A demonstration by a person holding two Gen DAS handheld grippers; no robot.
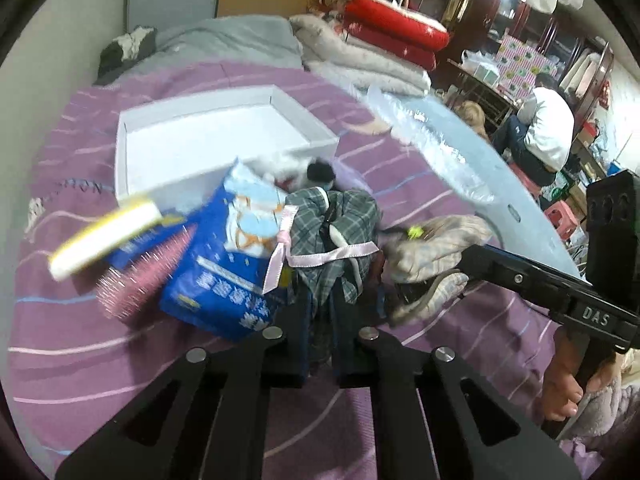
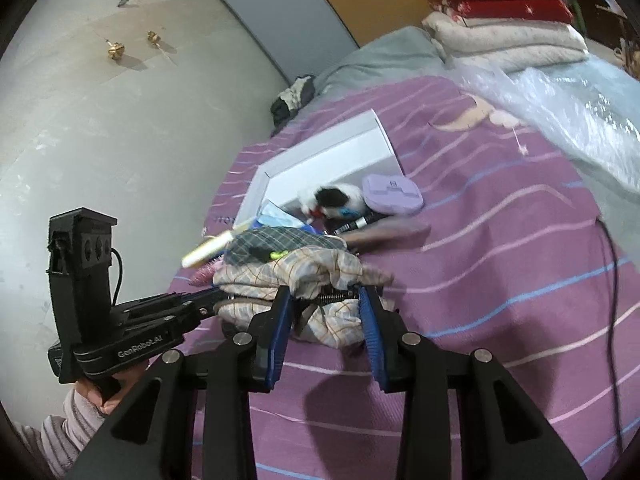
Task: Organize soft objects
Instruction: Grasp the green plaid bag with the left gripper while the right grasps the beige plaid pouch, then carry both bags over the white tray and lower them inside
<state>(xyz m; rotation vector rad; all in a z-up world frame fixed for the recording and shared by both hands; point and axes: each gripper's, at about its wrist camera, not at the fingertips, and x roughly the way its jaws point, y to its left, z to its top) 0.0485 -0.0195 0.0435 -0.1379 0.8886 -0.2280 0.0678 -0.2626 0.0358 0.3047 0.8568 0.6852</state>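
A pile of soft things lies on the purple bedspread in front of a white shallow box. My left gripper is shut on a grey plaid cloth with a pink ribbon. My right gripper has its jaws partly closed around a beige checked cloth, which also shows in the left wrist view. A blue tissue pack, a yellow-white tube and a pink brush lie left of the plaid cloth. A black-and-white plush toy lies by the box.
A lilac pouch lies right of the plush. Folded red and beige quilts are stacked at the bed's far end. Bubble wrap covers the bed's right side. A black cable runs over the bedspread. A person sits beyond the bed.
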